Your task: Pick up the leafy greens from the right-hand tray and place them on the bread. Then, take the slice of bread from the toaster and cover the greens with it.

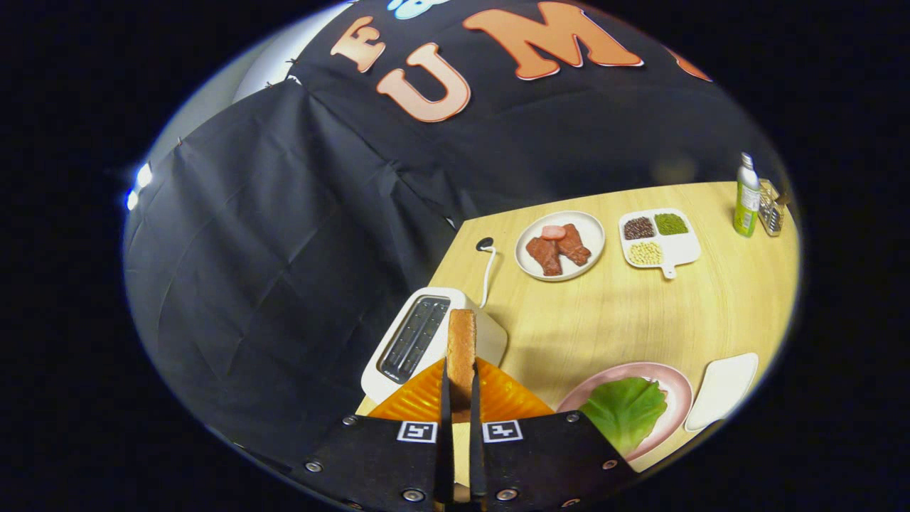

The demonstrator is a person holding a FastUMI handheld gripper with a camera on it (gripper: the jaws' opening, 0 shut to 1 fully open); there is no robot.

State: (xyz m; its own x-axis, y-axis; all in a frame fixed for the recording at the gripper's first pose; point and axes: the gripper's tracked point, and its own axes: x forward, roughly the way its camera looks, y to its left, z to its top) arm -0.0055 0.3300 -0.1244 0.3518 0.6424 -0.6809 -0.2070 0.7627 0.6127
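Black cloth hung behind a pale wooden counter where the work was going on. Clamped edge-on between the two fingers of the hand-held gripper was the slice of bread, standing upright just above the white toaster, both fingers pressing its flat faces. It looked light and stiff, with a browned crust, though a toasted slice can crumble if squeezed hard; holding it across the faces near the lower half, as it was held, seemed the sensible grip.

Beside the toaster, nearer the fingers, lay an orange ribbed tray. Further out from the toaster sat a pink plate carrying the leafy greens, a soft, floppy leaf; I could not see any bread beneath it. Just past that plate lay a white tray with nothing visible on it.

Well beyond the toaster stood a round white plate holding reddish meat pieces, then a divided dish with dark, green and pale grains in separate compartments. Farthest off stood a green bottle beside a small rack.
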